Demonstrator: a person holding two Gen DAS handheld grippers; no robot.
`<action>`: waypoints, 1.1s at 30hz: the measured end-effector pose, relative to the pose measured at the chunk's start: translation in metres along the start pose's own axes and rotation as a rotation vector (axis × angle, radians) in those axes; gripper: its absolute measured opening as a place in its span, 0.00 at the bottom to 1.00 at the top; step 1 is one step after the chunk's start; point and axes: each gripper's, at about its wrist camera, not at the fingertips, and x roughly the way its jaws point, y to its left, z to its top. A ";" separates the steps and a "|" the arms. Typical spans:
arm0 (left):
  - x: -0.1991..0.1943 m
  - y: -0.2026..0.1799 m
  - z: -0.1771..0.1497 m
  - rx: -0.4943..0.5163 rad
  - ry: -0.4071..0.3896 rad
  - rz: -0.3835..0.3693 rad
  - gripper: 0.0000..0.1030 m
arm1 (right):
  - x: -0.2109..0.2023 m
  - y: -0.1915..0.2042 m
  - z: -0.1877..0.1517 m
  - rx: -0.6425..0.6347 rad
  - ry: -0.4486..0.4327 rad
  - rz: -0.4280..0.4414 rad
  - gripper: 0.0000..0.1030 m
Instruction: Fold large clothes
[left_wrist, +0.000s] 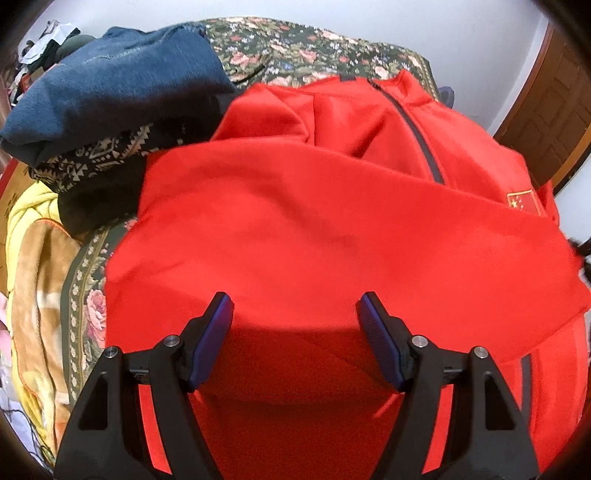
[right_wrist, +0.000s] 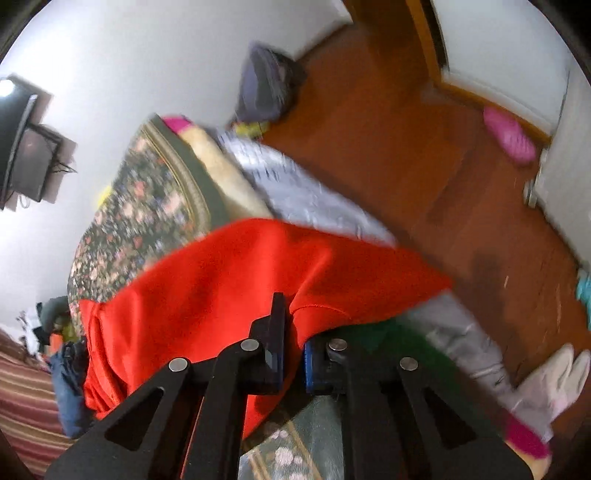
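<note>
Right wrist: red jacket (right_wrist: 207, 280) in right hand-held gripper (right_wrist: 293, 332)

The left gripper (left_wrist: 295, 306) has matte black arms with triangular cut-outs and silver round pivot screws. Its fingers (left_wrist: 216, 332) carry dark blue ribbed pads. The right gripper (right_wrist: 293, 332) is built alike: black linkage, silver screws, blue pads.

A bed under a floral bedspread (left_wrist: 295, 48) stands against white walls (right_wrist: 129, 55); a wooden floor (right_wrist: 424, 155) (reddish-brown) spreads right, with a panelled wooden door (left_wrist: 546, 110) far right.
</note>
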 end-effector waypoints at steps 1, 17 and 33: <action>0.002 0.000 -0.001 0.001 0.001 0.008 0.69 | -0.013 0.007 0.001 -0.023 -0.044 0.006 0.06; -0.047 -0.005 -0.005 0.069 -0.099 0.008 0.69 | -0.133 0.187 -0.074 -0.700 -0.185 0.320 0.06; -0.079 0.007 -0.036 0.127 -0.126 -0.019 0.69 | -0.031 0.190 -0.184 -0.830 0.276 0.182 0.09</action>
